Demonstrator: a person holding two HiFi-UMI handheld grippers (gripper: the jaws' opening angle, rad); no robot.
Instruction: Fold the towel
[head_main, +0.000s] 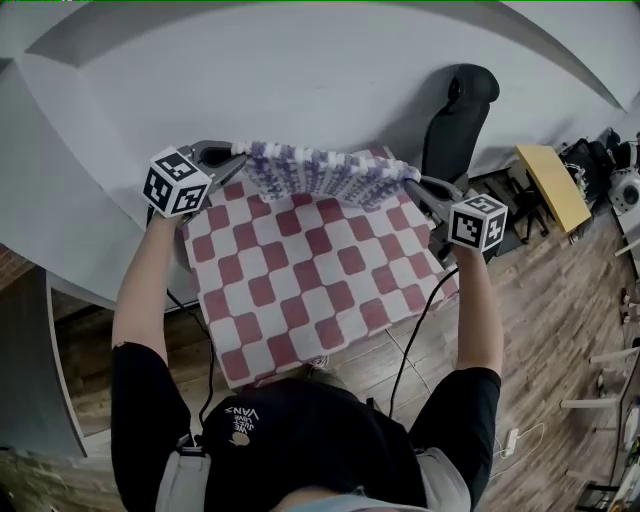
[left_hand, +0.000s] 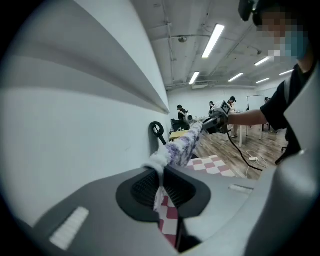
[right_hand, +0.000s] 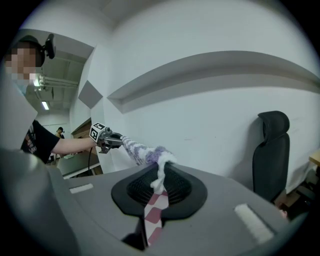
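Note:
The towel (head_main: 310, 275) is red-and-white checked with a purple-and-white underside showing along its top edge (head_main: 320, 170). It hangs in the air between both grippers, in front of me. My left gripper (head_main: 232, 153) is shut on the towel's upper left corner (left_hand: 161, 165). My right gripper (head_main: 418, 183) is shut on the upper right corner (right_hand: 161, 167). The top edge is stretched fairly taut between them. In the left gripper view the right gripper (left_hand: 216, 121) shows at the far end of the towel edge; in the right gripper view the left gripper (right_hand: 106, 138) shows likewise.
A white wall (head_main: 300, 80) stands just behind the towel. A black office chair (head_main: 458, 115) is at the right by the wall, and a yellow table (head_main: 555, 185) stands further right. Wooden floor (head_main: 560, 330) and a black cable (head_main: 415, 340) lie below.

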